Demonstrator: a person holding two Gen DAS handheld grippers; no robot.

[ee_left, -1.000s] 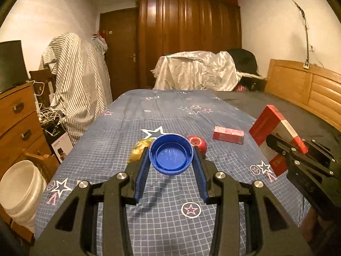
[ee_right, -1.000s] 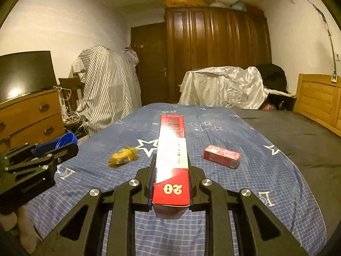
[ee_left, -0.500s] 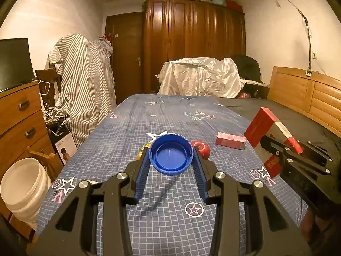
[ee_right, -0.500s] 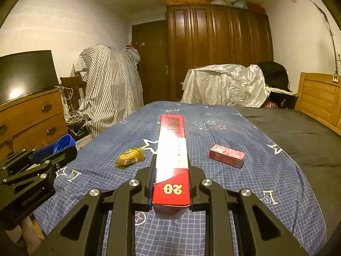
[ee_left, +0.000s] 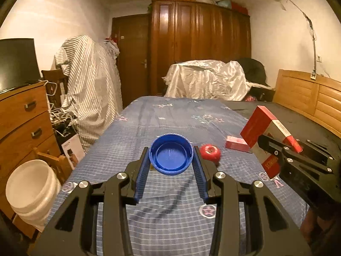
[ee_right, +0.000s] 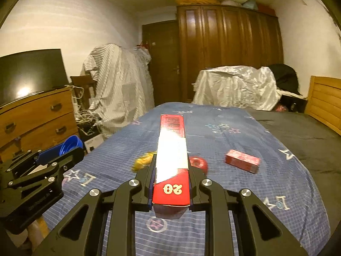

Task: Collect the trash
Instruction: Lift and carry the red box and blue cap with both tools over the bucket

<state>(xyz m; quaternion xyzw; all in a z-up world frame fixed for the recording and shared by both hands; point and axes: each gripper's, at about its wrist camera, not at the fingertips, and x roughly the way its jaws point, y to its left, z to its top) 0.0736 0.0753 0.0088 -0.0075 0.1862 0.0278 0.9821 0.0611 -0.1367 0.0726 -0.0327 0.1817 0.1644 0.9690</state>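
Yellow wrapper [ee_right: 143, 161] blurred, half hidden behind long red box [ee_right: 172, 149]; in left view hidden by blue lid [ee_left: 171, 156]. Red round item [ee_right: 199, 163] blurred, unidentifiable. Small red carton [ee_right: 243, 161] print unreadable.

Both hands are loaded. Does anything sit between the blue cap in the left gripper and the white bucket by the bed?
Nothing visible does. The blue cap sits pinched in the left gripper over the bedspread, and the white bucket stands open-topped on the floor, lower left.

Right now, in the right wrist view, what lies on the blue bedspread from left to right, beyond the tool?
Yellow wrapper → red round lid → small red box.
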